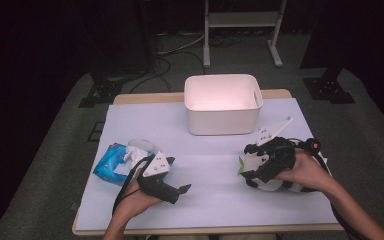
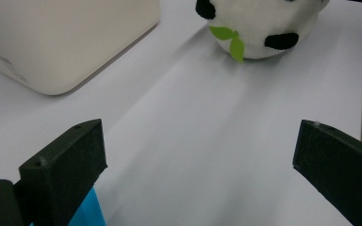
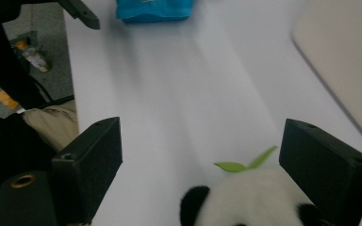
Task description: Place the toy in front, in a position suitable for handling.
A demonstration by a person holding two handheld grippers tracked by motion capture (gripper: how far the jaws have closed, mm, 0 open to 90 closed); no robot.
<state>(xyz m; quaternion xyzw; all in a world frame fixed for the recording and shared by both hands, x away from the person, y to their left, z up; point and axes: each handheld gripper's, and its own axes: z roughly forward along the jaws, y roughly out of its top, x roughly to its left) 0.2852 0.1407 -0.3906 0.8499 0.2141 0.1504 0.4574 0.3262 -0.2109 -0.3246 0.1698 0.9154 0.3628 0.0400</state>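
Note:
A black-and-white panda plush [image 1: 271, 185] with a green leaf lies on the white table cover [image 1: 215, 200] at the right. My right gripper [image 1: 246, 167] sits over it, open. In the right gripper view the panda plush [image 3: 252, 200] lies low between the wide-apart jaws of my right gripper [image 3: 205, 141], and I cannot tell whether they touch it. My left gripper [image 1: 177, 175] is at the left front, open, with nothing in it. In the left gripper view the jaws of my left gripper [image 2: 200, 141] frame bare cover, with the panda plush [image 2: 259, 26] farther off.
A white bin [image 1: 223, 102] stands open at the back centre of the table. A blue tissue pack [image 1: 109, 165] lies at the left, just behind my left gripper. Table edges run close to both hands, with grey floor beyond.

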